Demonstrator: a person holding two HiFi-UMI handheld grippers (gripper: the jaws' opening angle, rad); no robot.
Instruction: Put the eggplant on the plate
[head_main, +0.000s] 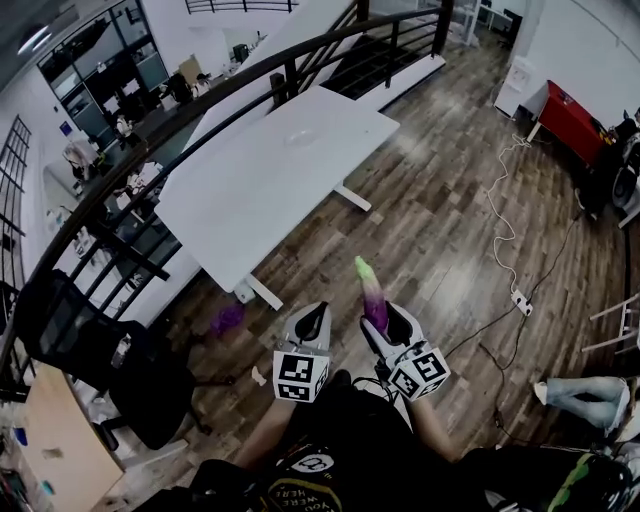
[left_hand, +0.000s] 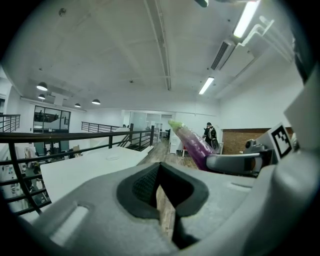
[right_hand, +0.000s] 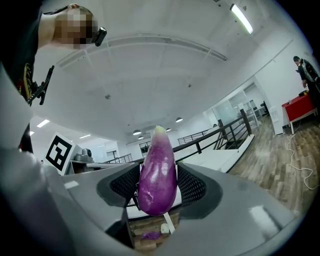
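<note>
My right gripper (head_main: 390, 322) is shut on a purple eggplant (head_main: 372, 295), whose pale green tip points up and away from me. In the right gripper view the eggplant (right_hand: 157, 175) stands upright between the mesh pads (right_hand: 192, 186), gripped at its fat lower half. Just to its left, my left gripper (head_main: 312, 322) is held with its jaws together and nothing in them. The eggplant (left_hand: 192, 142) also shows at the right of the left gripper view. A pale round plate (left_hand: 112, 157) lies on the white table (head_main: 270, 180) ahead of me, well beyond both grippers.
I stand on a wooden floor in front of the table. A dark railing (head_main: 150, 150) runs behind the table, and a black office chair (head_main: 110, 360) is at the left. A small purple thing (head_main: 228, 318) lies on the floor. Cables and a power strip (head_main: 520, 300) trail at the right.
</note>
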